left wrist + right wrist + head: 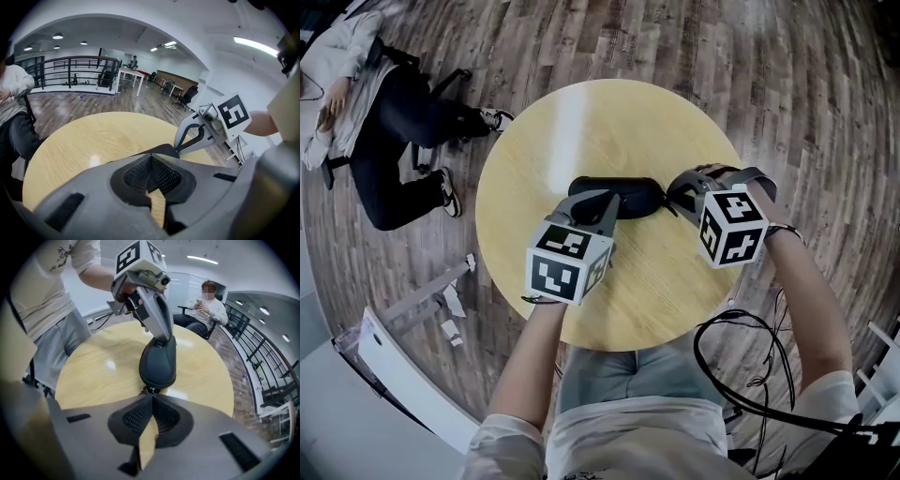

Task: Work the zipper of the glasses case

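Table (581,122): round, pale wood, bearing the case.
Glasses case (628,192): black, lay near the table's middle, between the two grippers.
Left gripper (151,158): fingers closed together, tips down on the case's one end.
Right gripper (152,397): fingers pinched together on the pull.
Zipper pull (149,390): small, at the case's other end.

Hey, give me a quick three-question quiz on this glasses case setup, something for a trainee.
1. True or false: the glasses case lies on the floor.
2. Which gripper has its tips at the zipper pull? A) left gripper B) right gripper
3. Fill in: in their own views, both grippers' jaws are ____.
Key: 1 false, it lies on the round table; 2 B; 3 shut.
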`<state>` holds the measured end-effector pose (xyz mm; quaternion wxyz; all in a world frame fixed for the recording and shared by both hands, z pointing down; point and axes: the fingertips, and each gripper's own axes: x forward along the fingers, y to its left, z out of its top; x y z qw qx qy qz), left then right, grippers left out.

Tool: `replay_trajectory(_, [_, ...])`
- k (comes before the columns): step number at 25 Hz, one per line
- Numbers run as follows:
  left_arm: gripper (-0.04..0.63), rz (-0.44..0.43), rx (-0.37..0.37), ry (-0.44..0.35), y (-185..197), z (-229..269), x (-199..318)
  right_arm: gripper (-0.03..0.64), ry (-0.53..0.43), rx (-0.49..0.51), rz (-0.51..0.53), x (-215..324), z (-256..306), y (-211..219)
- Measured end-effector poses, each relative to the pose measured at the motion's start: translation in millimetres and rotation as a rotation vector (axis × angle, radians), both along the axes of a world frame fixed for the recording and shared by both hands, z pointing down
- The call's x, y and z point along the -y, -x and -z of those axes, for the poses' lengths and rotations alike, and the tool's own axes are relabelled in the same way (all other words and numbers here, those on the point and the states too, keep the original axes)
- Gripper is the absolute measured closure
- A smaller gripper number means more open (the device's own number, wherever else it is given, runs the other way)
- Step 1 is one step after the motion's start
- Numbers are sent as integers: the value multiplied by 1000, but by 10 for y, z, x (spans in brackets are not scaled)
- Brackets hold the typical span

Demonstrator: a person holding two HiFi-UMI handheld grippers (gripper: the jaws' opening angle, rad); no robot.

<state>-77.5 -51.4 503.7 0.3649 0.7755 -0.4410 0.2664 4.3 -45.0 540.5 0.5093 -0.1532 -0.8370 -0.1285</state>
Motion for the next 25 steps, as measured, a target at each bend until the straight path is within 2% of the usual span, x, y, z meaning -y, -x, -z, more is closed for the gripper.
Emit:
replay_trajectory(2, [589,-24,6,23,-37,-44,17,617,15,-31,33,-28,-58,-27])
replay_trajectory(4, [589,-44,22,16,-75,-61,21,617,43,-44,19,-84,-83,-61])
replay_trajectory(8, [589,-39,30,-17,-69,-86,-16,617,84,-30,-84,-198,-86,-49])
replay_trajectory(13, [589,-29,6,-28,-77,-90,-8,617,90,-12,-232,-391,-93,71])
replay_trajectory(17, [589,-3,-13,-35,-15,-64,13,617,111,49,-440,-473,-84,293])
replay_trajectory(20, [589,-3,-19,-40,-39,-40,-3,617,118,98,-584,-462,-76,273])
replay_trajectory(25, [589,-29,-34,-18,-106,-27,-211,617,26,115,-608,-58,-66,-101])
